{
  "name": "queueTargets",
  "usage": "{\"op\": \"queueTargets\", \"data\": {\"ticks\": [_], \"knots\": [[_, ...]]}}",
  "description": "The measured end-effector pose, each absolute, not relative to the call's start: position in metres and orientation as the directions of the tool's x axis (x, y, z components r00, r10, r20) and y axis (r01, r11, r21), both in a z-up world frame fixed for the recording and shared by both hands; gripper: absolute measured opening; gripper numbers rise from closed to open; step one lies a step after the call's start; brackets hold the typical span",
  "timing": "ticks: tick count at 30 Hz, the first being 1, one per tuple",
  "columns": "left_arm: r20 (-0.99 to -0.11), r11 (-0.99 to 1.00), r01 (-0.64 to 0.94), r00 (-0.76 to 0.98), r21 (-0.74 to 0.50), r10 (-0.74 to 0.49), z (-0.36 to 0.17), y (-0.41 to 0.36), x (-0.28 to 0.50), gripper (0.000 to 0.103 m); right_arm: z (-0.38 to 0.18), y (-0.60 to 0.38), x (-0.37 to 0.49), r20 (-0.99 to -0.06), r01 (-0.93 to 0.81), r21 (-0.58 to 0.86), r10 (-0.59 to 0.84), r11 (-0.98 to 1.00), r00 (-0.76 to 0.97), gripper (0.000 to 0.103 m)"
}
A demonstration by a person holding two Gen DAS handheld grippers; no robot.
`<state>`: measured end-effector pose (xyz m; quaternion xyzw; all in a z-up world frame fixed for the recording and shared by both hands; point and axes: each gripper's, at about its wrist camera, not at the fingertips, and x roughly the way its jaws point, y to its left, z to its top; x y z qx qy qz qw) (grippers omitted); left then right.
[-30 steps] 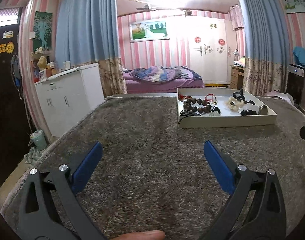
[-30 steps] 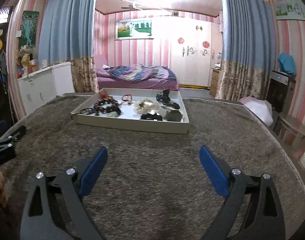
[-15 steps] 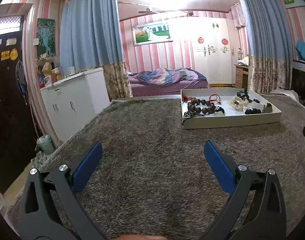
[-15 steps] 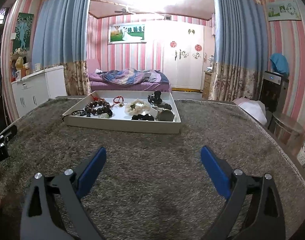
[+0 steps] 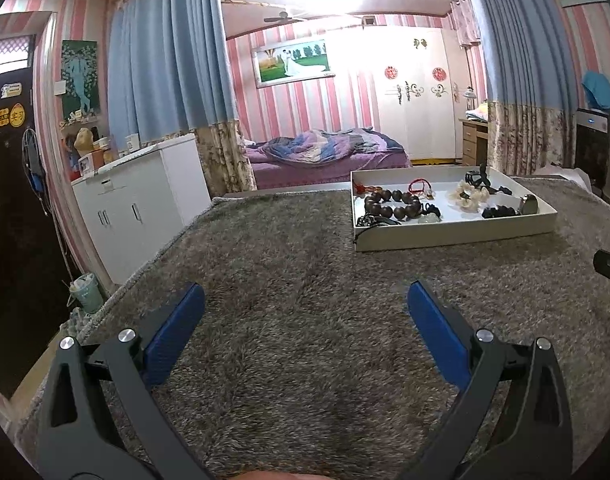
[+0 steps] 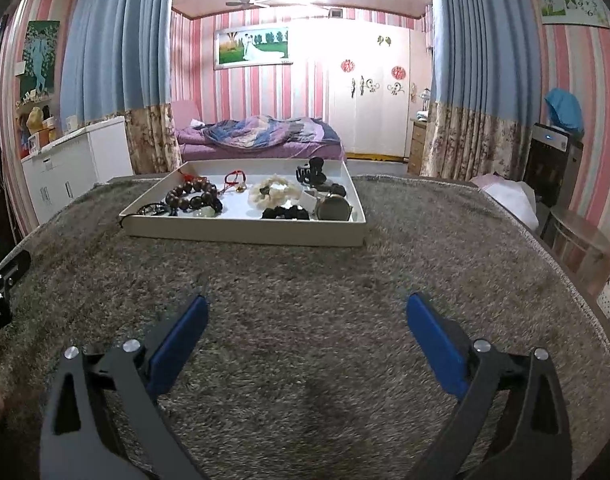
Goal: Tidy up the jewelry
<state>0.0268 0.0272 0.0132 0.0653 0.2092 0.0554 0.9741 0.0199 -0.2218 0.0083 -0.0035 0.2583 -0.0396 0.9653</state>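
Observation:
A white tray (image 5: 457, 236) (image 6: 245, 232) sits on a grey shaggy table cover, holding jewelry: a dark wooden bead bracelet (image 5: 393, 204) (image 6: 193, 196), a red cord (image 6: 235, 178), a cream flower piece (image 6: 275, 194), a black hair claw (image 6: 311, 172), black beads (image 6: 285, 213) and a round metal case (image 6: 333, 208). My left gripper (image 5: 305, 304) is open and empty, well short of the tray and to its left. My right gripper (image 6: 307, 312) is open and empty, in front of the tray.
The grey cover (image 5: 285, 264) spans the table up to its edges. A white cabinet (image 5: 137, 204) stands left, a bed (image 6: 261, 136) behind, curtains on both sides, and a small round stool (image 6: 581, 240) at the right. The other gripper's tip (image 6: 5, 276) shows at the left edge.
Both grippers have risen and tilted slightly, so the tray sits a little lower and nearer in each view. Both stayed open and empty.

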Motion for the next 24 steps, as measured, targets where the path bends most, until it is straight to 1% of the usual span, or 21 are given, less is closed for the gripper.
{"op": "queueTargets", "data": {"ticks": [4,15,24], "knots": [[-0.418,0.986,-0.069,0.900,0.151,0.127,0.012,0.026,0.031,0.100,0.005,-0.224,0.024,-0.518,0.071,-0.015,-0.069,0.997,0.853,0.100],[-0.470,0.986,-0.045,0.875,0.158,0.115,0.007,0.023,0.041,0.100,0.002,-0.226,0.028,-0.532,0.074,-0.010,-0.068,0.997,0.844,0.100],[-0.475,0.988,-0.043,0.873,0.149,0.109,0.006,0.023,0.042,0.100,0.000,-0.226,0.029,-0.537,0.073,-0.010,-0.067,0.997,0.841,0.100]]}}
